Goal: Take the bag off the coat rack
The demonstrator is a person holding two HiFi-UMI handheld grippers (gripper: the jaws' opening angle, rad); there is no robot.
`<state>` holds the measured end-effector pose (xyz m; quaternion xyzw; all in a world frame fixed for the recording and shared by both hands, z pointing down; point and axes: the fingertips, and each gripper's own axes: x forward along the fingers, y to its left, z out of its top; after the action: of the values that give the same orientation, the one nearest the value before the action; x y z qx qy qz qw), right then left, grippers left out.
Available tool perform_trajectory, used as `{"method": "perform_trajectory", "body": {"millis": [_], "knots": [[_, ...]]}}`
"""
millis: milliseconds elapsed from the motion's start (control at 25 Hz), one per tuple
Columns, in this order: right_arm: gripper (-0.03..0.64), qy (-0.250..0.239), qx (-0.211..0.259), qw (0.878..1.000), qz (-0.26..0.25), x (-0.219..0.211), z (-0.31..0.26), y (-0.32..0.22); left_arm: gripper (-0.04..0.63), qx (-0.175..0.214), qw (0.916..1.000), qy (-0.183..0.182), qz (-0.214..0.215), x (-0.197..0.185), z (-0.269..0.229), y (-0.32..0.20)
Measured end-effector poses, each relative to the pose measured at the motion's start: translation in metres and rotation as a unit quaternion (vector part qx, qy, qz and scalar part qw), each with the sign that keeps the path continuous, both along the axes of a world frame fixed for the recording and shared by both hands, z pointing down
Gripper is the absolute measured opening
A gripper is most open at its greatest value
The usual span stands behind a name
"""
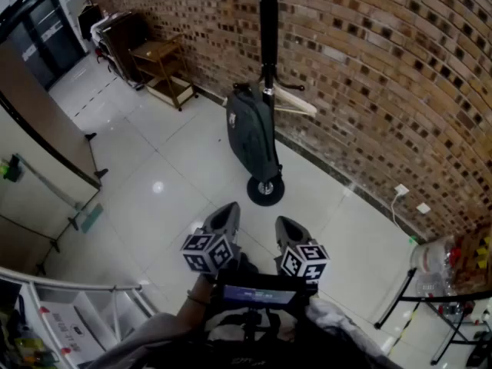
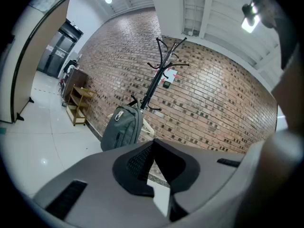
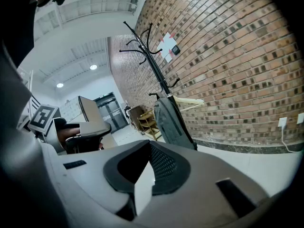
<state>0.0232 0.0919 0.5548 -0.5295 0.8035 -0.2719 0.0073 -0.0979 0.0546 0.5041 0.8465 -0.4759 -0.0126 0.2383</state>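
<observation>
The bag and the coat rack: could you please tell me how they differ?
The bag is bulky and grey; the coat rack is a thin black pole with hooks. The bag hangs tilted, low on the pole; the coat rack stands upright. Both are by the brick wall.

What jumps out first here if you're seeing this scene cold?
The dark grey bag hangs low on the black coat rack, against the brick wall. Nearer the person, the left tool and right tool sit side by side, both shut and empty, short of the bag.
</observation>
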Motion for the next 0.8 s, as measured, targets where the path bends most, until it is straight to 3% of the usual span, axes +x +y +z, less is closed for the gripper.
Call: {"method": "perform_trajectory", "body": {"millis": [360,520,800], "knots": [[0.002,0.005,-0.002,1.000,0.011,0.012,0.003,-0.048,0.003,0.004,0.9998,0.018,0.000,0.002,-0.012,-0.060],[0.003,0.013,0.002,1.000,0.021,0.019,-0.004,-0.085,0.003,0.005,0.9990,0.043,0.001,0.002,-0.020,-0.105],[0.002,0.023,0.004,0.999,0.047,0.029,-0.016,-0.158,0.003,0.046,0.9973,0.052,0.025,0.004,-0.051,-0.194]]}}
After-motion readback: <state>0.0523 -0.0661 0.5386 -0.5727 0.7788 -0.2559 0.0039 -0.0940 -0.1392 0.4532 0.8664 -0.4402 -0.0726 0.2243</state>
